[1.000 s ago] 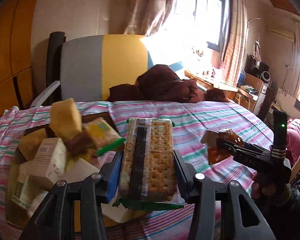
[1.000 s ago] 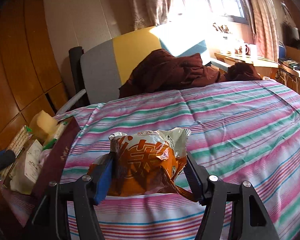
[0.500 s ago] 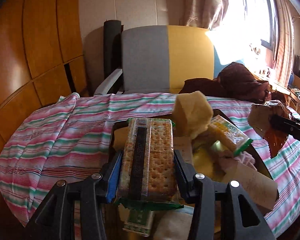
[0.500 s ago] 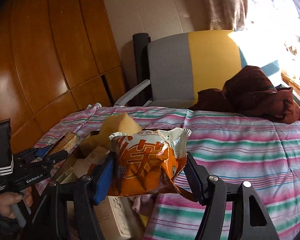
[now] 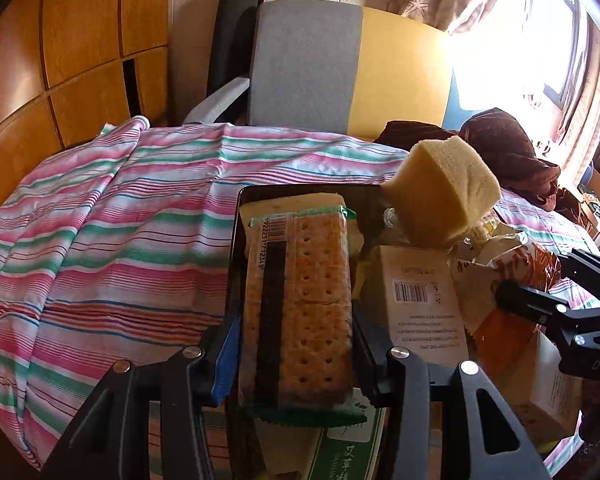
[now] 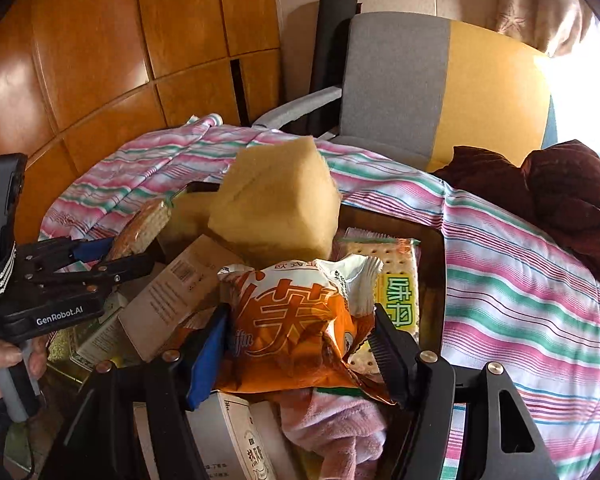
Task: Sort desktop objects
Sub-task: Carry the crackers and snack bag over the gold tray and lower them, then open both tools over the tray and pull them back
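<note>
Left tongs [image 5: 296,344]: closed on a clear-wrapped cracker pack [image 5: 298,304], held lengthwise with its barcode end pointing far, over the left side of the dark box [image 5: 236,240]
Right tongs [image 6: 300,344]: gripping an orange snack bag [image 6: 296,320] by its 2 sides, white crimped top pointing far; the bag hangs over the near part of the box
Left tongs in the right view [image 6: 112,258]: at the left edge, a hand [image 6: 4,360] around the grey handle, the cracker pack [image 6: 142,228] between the fingers
Right tongs in the left view [image 5: 540,280]: at the right edge, with the orange bag [image 5: 516,276] in them
Box contents: a yellow sponge block [image 6: 276,200] sits highest, at the far middle of the pile; a brown carton [image 6: 176,292] with a barcode lies tilted to its left; a second cracker pack with a yellow-green label [image 6: 396,284] lies flat on the right, partly under the orange bag; a pink fluffy cloth [image 6: 336,420] and a white carton [image 6: 236,436] lie nearest
Table [image 5: 100,248]: covered with a pink, green and white striped cloth; the box stands on it
Far side: a grey and yellow chair [image 5: 340,68] behind the table, a dark red garment [image 6: 560,196] heaped at the far right, wooden wall panels [image 6: 100,40] to the left
</note>
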The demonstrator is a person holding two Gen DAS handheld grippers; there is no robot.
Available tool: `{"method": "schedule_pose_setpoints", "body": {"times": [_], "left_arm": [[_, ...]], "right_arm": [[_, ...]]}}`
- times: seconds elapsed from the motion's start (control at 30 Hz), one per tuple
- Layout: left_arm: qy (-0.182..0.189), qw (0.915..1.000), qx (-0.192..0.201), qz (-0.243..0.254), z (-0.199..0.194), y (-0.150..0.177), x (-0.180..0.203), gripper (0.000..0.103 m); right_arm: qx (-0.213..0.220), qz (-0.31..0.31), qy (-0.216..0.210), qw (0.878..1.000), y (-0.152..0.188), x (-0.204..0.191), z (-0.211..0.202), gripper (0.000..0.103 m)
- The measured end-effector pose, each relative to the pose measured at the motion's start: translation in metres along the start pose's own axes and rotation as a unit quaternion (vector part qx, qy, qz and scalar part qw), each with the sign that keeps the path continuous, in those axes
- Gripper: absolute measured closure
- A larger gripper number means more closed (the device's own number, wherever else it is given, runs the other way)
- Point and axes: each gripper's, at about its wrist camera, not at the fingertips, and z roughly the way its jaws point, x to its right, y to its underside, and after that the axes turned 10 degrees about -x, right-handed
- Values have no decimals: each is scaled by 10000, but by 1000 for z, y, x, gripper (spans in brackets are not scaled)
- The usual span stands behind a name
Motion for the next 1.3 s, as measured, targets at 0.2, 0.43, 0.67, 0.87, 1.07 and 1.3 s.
{"method": "schedule_pose_setpoints", "body": {"times": [0.2,0.43,0.67,0.87,1.07,1.3], "left_arm": [[64,9998,78,-163,-6,3,-4,52],[-88,9992,343,-159,-20,9,2,48],[-337,9968,716,-118,-42,24,12,48],[-353,9941,998,-229,-67,51,24,47],[-572,9922,1040,-394,-93,86,35,41],[-1261,9826,1337,-270,-129,107,71,40]], "right_arm": [[9,284,-190,9994,4,13,-1,31],[506,514,-418,9965,12,19,-23,29],[884,604,-306,9938,30,18,-50,29],[1114,441,-111,9927,53,-3,-75,29],[1162,316,113,9927,74,-27,-89,27],[1186,514,489,9904,89,-40,-100,16]]}}
